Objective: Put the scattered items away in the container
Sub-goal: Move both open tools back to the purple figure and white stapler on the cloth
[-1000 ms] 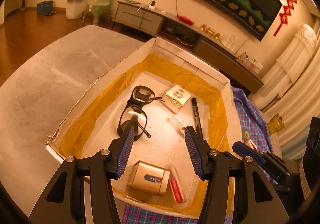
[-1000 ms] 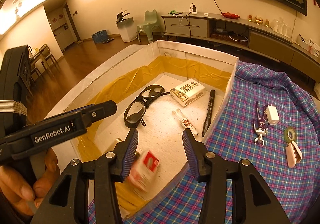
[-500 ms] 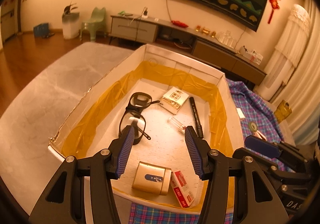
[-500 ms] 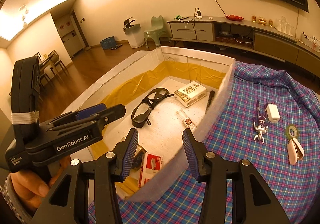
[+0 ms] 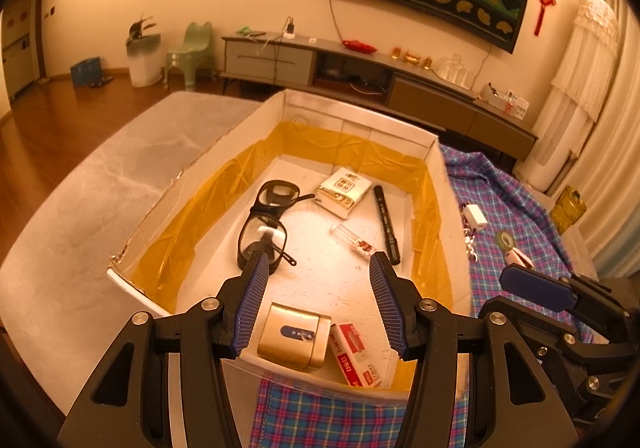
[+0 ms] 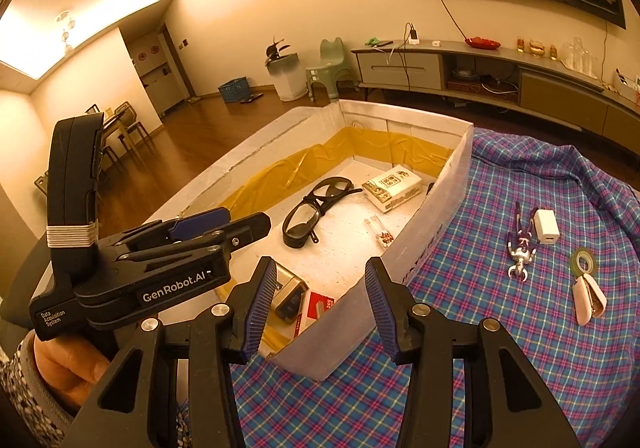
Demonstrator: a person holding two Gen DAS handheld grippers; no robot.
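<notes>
The white box [image 5: 436, 183] is open on top, with bare floor in the middle between the safety glasses [image 5: 266, 228] at 10 o'clock and the black marker [image 5: 386, 224] at 1 o'clock. A gold case [image 5: 294, 340] and red carton [image 5: 354, 354] crowd its near wall. On the plaid cloth [image 6: 500, 328], the charger [image 6: 546, 226], tape roll [image 6: 584, 262] and pink stapler [image 6: 588, 298] lie apart, with open cloth around them.

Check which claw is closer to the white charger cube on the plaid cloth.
Right. The right claw, open, sits over the box's near corner, the charger cube off to its right. The left claw hangs over the box, farther away.
</notes>
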